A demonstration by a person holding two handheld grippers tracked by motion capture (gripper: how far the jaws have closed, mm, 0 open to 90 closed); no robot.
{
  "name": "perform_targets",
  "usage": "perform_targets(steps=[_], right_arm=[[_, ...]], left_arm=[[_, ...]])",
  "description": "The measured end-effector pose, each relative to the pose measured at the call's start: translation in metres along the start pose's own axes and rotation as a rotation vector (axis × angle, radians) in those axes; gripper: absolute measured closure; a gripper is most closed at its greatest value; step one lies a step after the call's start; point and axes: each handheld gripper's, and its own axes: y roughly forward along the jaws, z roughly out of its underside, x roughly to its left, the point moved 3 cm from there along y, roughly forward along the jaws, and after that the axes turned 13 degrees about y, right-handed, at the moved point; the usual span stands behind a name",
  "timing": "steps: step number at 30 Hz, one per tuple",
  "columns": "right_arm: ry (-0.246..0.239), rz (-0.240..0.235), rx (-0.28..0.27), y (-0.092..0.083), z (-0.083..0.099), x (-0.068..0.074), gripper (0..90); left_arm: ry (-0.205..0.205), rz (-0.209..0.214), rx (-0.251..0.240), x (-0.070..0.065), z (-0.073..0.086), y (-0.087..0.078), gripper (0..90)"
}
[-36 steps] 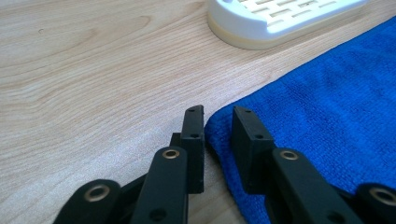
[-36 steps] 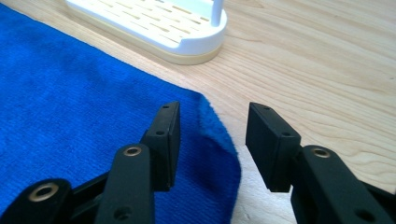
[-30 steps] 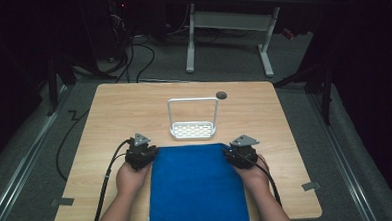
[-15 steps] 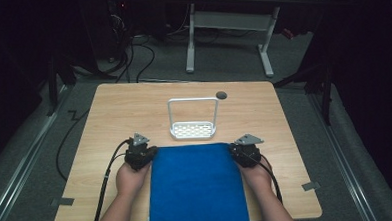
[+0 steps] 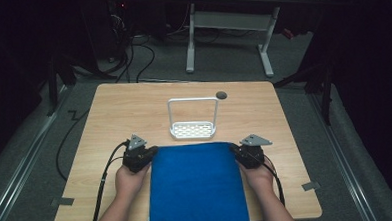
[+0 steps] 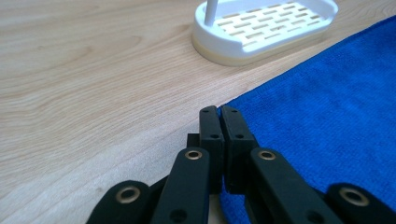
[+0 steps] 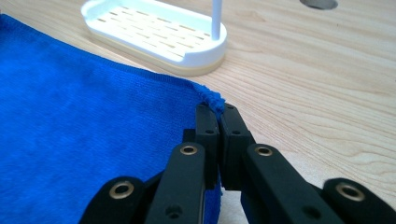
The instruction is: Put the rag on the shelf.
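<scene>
A blue cloth (image 5: pixel 197 185) lies flat on the near half of the wooden table (image 5: pixel 124 108) and hangs over its front edge. My left gripper (image 5: pixel 153 151) is at the cloth's far left corner. In the left gripper view the cloth (image 6: pixel 327 116) runs under the left gripper (image 6: pixel 219 112), whose jaws have just been closing and now pinch that corner. My right gripper (image 5: pixel 233 150) is at the far right corner. In the right gripper view the frayed corner of the cloth (image 7: pixel 84 116) pokes out between the right gripper (image 7: pixel 215 112) jaws, which have also just closed.
A white slotted rack (image 5: pixel 192 130) with a tall wire handle stands just beyond the cloth's far edge, seen close in both gripper views (image 6: pixel 266 28) (image 7: pixel 154 32). A round cable hole (image 5: pixel 221 95) sits near the table's far edge. Bare wood lies on both sides.
</scene>
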Motion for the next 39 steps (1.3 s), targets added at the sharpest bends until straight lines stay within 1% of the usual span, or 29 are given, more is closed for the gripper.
perform_targets(steps=[1, 3, 4, 5, 7, 8, 9, 10, 12, 15, 18, 19, 20, 21, 23, 26, 27, 28, 29, 30, 31, 32, 33, 34, 35, 36, 37, 38, 39], right_arm=[[0.004, -0.005, -0.006, -0.002, 0.000, 0.001, 89.0], [0.012, -0.016, -0.020, -0.006, 0.000, 0.004, 89.0], [0.012, -0.016, -0.020, -0.006, 0.000, 0.004, 89.0], [-0.001, -0.017, -0.043, -0.012, -0.002, 0.008, 89.0], [-0.004, -0.020, -0.053, -0.013, -0.003, 0.010, 89.0], [-0.008, -0.023, -0.070, -0.018, -0.004, 0.013, 89.0], [-0.008, -0.023, -0.070, -0.018, -0.004, 0.013, 89.0], [-0.009, -0.029, -0.086, -0.022, -0.006, 0.014, 89.0], [-0.007, -0.031, -0.085, -0.023, -0.006, 0.015, 89.0], [0.016, -0.048, -0.100, -0.029, -0.008, 0.014, 89.0], [0.011, -0.061, -0.129, -0.037, -0.011, 0.015, 89.0], [0.011, -0.061, -0.129, -0.037, -0.011, 0.015, 89.0], [0.003, -0.067, -0.150, -0.043, -0.014, 0.017, 89.0], [0.003, -0.067, -0.150, -0.043, -0.014, 0.017, 89.0], [0.001, -0.078, -0.178, -0.051, -0.018, 0.019, 89.1], [-0.004, -0.085, -0.211, -0.059, -0.022, 0.021, 89.1], [-0.004, -0.085, -0.211, -0.059, -0.022, 0.021, 89.1], [-0.007, -0.087, -0.235, -0.064, -0.025, 0.023, 89.0], [-0.007, -0.087, -0.235, -0.064, -0.025, 0.023, 89.0], [-0.007, -0.088, -0.254, -0.068, -0.027, 0.024, 89.0], [-0.007, -0.088, -0.254, -0.068, -0.027, 0.024, 89.0], [-0.002, -0.098, -0.267, -0.071, -0.029, 0.025, 89.0], [-0.002, -0.098, -0.267, -0.071, -0.029, 0.025, 89.0], [-0.004, -0.103, -0.286, -0.076, -0.032, 0.027, 89.1], [-0.002, -0.104, -0.292, -0.078, -0.033, 0.028, 89.1], [-0.007, -0.112, -0.304, -0.081, -0.034, 0.030, 89.0], [-0.007, -0.112, -0.304, -0.081, -0.034, 0.030, 89.0], [-0.012, -0.115, -0.321, -0.086, -0.037, 0.032, 89.1], [-0.012, -0.115, -0.321, -0.086, -0.037, 0.032, 89.1]], left_arm=[[0.004, 0.002, 0.002, 0.000, -0.001, -0.001, 88.8], [0.008, 0.006, -0.027, -0.001, -0.005, -0.009, 88.7], [0.008, 0.006, -0.027, -0.001, -0.005, -0.009, 88.7], [-0.007, 0.016, -0.054, -0.001, -0.006, -0.013, 88.7], [-0.015, 0.029, -0.080, -0.004, -0.006, -0.018, 88.7], [-0.017, 0.032, -0.097, -0.006, -0.006, -0.020, 88.7], [-0.017, 0.032, -0.097, -0.006, -0.006, -0.020, 88.7], [-0.017, 0.033, -0.106, -0.007, -0.007, -0.022, 88.7], [-0.015, 0.032, -0.111, -0.008, -0.008, -0.024, 88.7], [-0.007, 0.026, -0.127, -0.010, -0.010, -0.028, 88.7], [-0.001, 0.025, -0.148, -0.013, -0.014, -0.033, 88.7], [-0.001, 0.025, -0.148, -0.013, -0.014, -0.033, 88.7], [0.000, 0.023, -0.169, -0.014, -0.018, -0.038, 88.7], [0.000, 0.023, -0.169, -0.014, -0.018, -0.038, 88.7], [0.003, 0.015, -0.204, -0.017, -0.025, -0.047, 88.7], [0.015, 0.003, -0.235, -0.020, -0.031, -0.058, 88.7], [0.015, 0.003, -0.235, -0.020, -0.031, -0.058, 88.7], [0.020, -0.006, -0.259, -0.022, -0.035, -0.065, 88.6], [0.020, -0.006, -0.259, -0.022, -0.035, -0.065, 88.6], [0.024, -0.013, -0.284, -0.024, -0.039, -0.072, 88.6], [0.024, -0.013, -0.284, -0.024, -0.039, -0.072, 88.6], [0.029, -0.016, -0.307, -0.025, -0.043, -0.079, 88.7], [0.029, -0.016, -0.307, -0.025, -0.043, -0.079, 88.6], [0.036, -0.021, -0.326, -0.027, -0.047, -0.084, 88.7], [0.036, -0.021, -0.326, -0.027, -0.047, -0.084, 88.6], [0.044, -0.024, -0.342, -0.028, -0.050, -0.089, 88.6], [0.044, -0.024, -0.342, -0.028, -0.050, -0.089, 88.6], [0.048, -0.027, -0.360, -0.029, -0.053, -0.094, 88.6], [0.048, -0.027, -0.360, -0.029, -0.053, -0.094, 88.6]])
